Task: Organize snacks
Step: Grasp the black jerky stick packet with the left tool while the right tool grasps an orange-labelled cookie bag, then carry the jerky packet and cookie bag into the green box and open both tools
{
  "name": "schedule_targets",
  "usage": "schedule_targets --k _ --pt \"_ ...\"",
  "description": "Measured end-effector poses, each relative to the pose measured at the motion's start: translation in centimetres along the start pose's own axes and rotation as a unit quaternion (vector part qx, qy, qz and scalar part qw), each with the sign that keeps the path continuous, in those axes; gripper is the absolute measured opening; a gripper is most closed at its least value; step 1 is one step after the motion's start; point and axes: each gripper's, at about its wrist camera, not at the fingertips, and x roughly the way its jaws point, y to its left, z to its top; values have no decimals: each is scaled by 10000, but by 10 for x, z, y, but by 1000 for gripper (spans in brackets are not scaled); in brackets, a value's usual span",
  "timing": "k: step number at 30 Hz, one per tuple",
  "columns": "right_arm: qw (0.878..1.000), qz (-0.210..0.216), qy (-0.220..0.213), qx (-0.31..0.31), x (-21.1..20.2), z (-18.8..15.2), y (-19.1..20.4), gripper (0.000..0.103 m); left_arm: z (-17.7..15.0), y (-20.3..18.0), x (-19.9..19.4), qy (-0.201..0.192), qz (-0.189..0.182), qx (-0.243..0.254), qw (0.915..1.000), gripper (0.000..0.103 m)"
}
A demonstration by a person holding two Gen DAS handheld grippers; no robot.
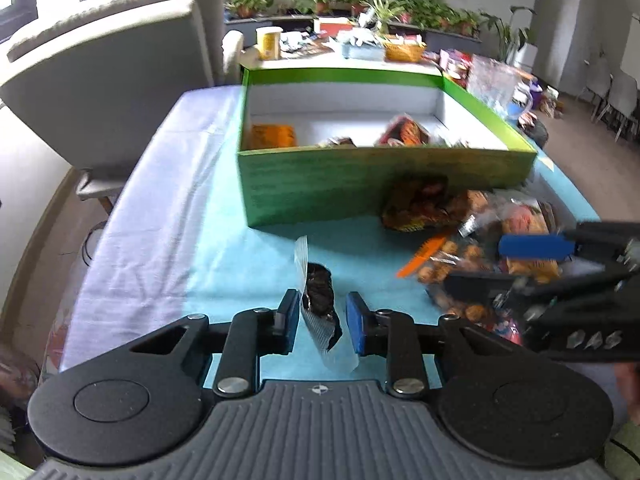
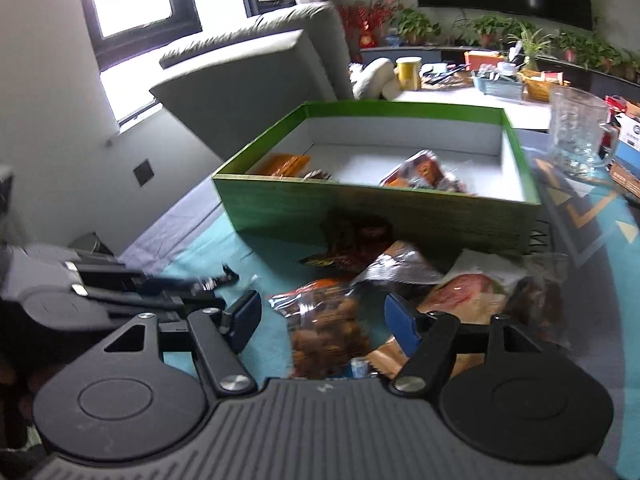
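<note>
A green box (image 1: 384,184) (image 2: 360,208) stands on the teal tablecloth (image 1: 224,248), with an orange packet (image 1: 272,136) and a red-dark packet (image 1: 404,132) inside. My left gripper (image 1: 322,324) is shut on a dark snack in a clear wrapper (image 1: 318,300), held upright just above the cloth. Right of it lies a pile of snacks: a dark red packet (image 1: 420,204) (image 2: 356,240), a clear bag of brown pieces (image 1: 452,260) (image 2: 324,328) and a packet with a pink picture (image 2: 464,292). My right gripper (image 2: 322,322) (image 1: 476,264) hangs open over the bag of brown pieces.
A glass mug (image 2: 576,140) stands right of the box. A grey armchair (image 1: 112,80) is at the table's left. Behind the box a second table carries a yellow canister (image 1: 269,42), a basket and clutter. Potted plants line the far wall.
</note>
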Motion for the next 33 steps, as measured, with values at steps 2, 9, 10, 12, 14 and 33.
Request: schedule_targets --k 2,9,10,12,14,33 --pt "9999 -97 135 -19 7 -2 3 46 1 4 -3 -77 65 -2 9999 21" --pt "9978 -516 334 -232 25 -8 15 46 1 11 -6 -113 82 -107 9998 21" --pt "9976 -505 403 -242 27 -9 16 45 0 12 -6 -106 68 -111 9999 21" --pt "9972 -608 387 -222 27 -8 15 45 -1 13 -6 -76 70 -122 9999 22" --pt "9977 -530 412 -98 24 -7 11 44 -2 14 -4 -30 139 -159 9998 34" --pt "9972 -188 -640 350 -19 23 9 43 -11 15 9 -36 266 -45 9996 28"
